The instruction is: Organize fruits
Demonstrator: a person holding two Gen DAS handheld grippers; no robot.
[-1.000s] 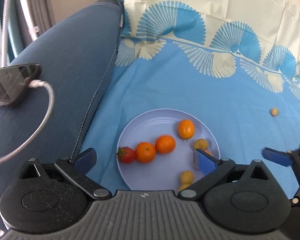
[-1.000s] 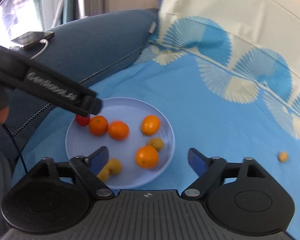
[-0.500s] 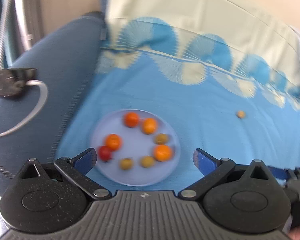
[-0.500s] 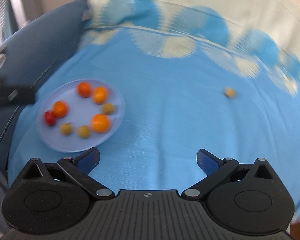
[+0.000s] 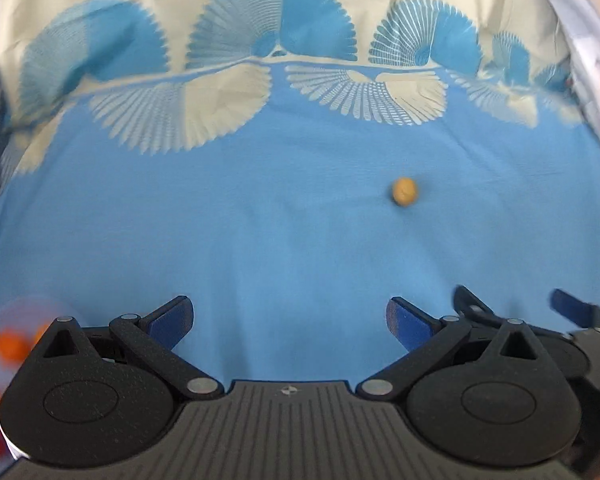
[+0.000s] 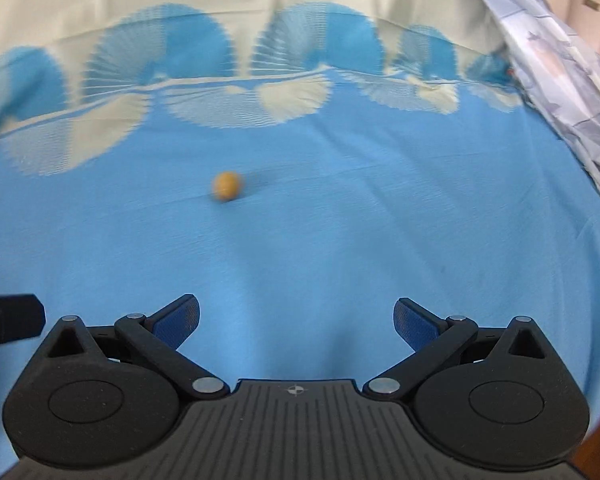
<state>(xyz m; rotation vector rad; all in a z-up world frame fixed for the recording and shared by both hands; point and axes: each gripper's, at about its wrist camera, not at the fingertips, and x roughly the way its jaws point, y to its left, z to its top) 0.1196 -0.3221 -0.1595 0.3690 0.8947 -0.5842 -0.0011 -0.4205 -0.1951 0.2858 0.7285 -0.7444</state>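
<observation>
Change in view: plate (image 5: 4,320) with orange fruits (image 5: 10,346), central a second ago, now only a blurred sliver at the near-left edge of the left wrist view; gone from the right wrist view.
Phone and cable: seen earlier on the dark blue cushion, now out of frame.
Loose fruit: small tan-yellow fruit (image 5: 405,192) alone on the blue cloth (image 5: 260,220), now larger and nearer the middle, far from both sets of fingers; right of centre in the left view, left of centre (image 6: 227,186) in the right view.
Left gripper (image 5: 290,318): fingers spread wide, nothing between them.
Right gripper (image 6: 296,318): spread to its widest, empty; also visible at the near right (image 5: 512,308) of the left view.
Surroundings: fan-patterned cream border (image 6: 292,96) far; grey printed fabric (image 6: 560,64) at far right.
Obstructions: bare cloth between grippers and loose fruit.
</observation>
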